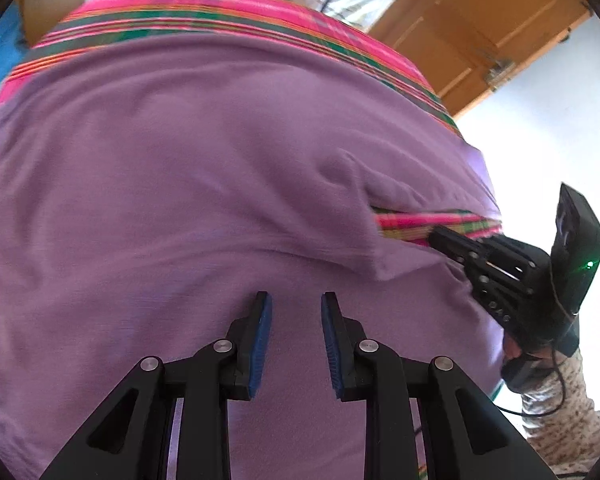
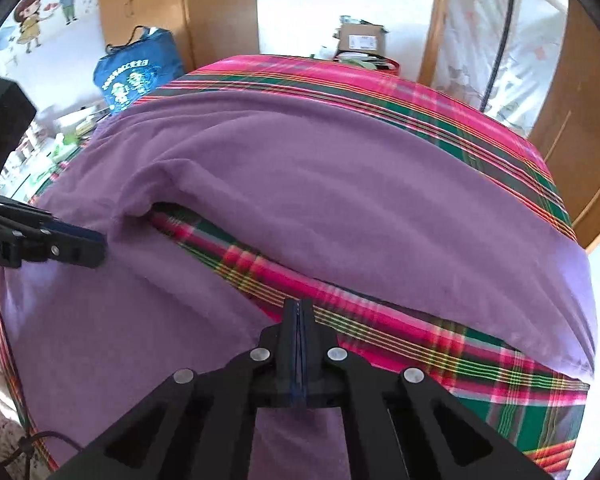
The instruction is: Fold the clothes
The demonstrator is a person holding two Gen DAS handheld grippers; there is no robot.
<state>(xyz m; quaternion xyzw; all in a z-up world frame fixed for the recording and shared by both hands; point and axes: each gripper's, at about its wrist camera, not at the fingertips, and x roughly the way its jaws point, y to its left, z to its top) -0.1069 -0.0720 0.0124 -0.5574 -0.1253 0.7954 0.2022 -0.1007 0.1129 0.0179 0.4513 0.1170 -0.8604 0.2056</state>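
Observation:
A purple garment (image 1: 180, 200) lies spread over a pink and green plaid cloth (image 1: 204, 8). My left gripper (image 1: 295, 300) hovers open over the garment's near part, its blue pads apart with nothing between them. It also shows from the side at the left edge of the right wrist view, left gripper (image 2: 96, 246). My right gripper (image 2: 298, 308) is shut, its tip at the garment's edge where a strip of plaid cloth (image 2: 380, 332) shows between two parts of the purple garment (image 2: 340, 184). No fabric shows between its pads. From the left wrist view the right gripper (image 1: 440, 236) points into that gap.
A blue bag (image 2: 140, 76) and a cardboard box (image 2: 362, 42) stand beyond the far edge. Wooden doors (image 1: 480, 32) rise at the right. A person's patterned sleeve (image 1: 568, 412) and a cable trail behind the right gripper. Small items clutter the left side (image 2: 60, 140).

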